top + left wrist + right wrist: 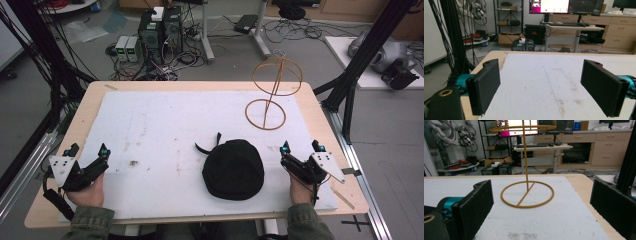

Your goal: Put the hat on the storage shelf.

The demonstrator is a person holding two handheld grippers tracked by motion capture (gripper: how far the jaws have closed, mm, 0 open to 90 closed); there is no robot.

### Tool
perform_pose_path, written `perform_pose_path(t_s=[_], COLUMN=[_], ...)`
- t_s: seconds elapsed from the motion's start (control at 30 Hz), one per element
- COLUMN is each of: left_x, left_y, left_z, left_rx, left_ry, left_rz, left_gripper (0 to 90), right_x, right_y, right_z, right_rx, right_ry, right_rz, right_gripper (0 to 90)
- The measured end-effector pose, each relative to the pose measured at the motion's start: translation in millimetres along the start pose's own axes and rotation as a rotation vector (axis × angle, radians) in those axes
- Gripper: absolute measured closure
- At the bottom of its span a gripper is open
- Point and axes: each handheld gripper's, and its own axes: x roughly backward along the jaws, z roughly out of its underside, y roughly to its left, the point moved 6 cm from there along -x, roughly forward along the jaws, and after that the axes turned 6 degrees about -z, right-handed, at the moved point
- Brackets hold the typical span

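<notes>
A black cap point(233, 169) lies on the white mat point(165, 125) near the table's front, a little right of centre, with its strap pointing away from me. A yellow wire stand point(272, 95) with a ring base and ring top rises at the back right; its base point(527, 194) lies ahead of the right gripper. My left gripper point(88, 152) rests open at the front left, nothing between its jaws point(541, 87). My right gripper point(302, 147) is open at the front right, just right of the cap, and holds nothing point(541, 207).
The wooden table's edge point(65, 150) frames the mat. Black frame posts point(357, 65) stand at the right, cables and computer boxes point(160, 32) on the floor behind. A desk with a monitor point(549, 6) is beyond the table.
</notes>
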Motion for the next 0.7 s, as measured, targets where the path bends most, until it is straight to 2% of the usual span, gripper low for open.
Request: perform_pose_path(t_s=[0.7], left_x=[0.1], left_y=[0.3], left_z=[0.1], left_rx=[-0.003], left_ry=[0.001], left_rz=[-0.001], left_gripper=[16.3], right_x=[-0.2], right_y=[-0.1], right_z=[0.7], right_rx=[-0.005], right_ry=[0.007], right_rz=[-0.001], right_gripper=[4.0])
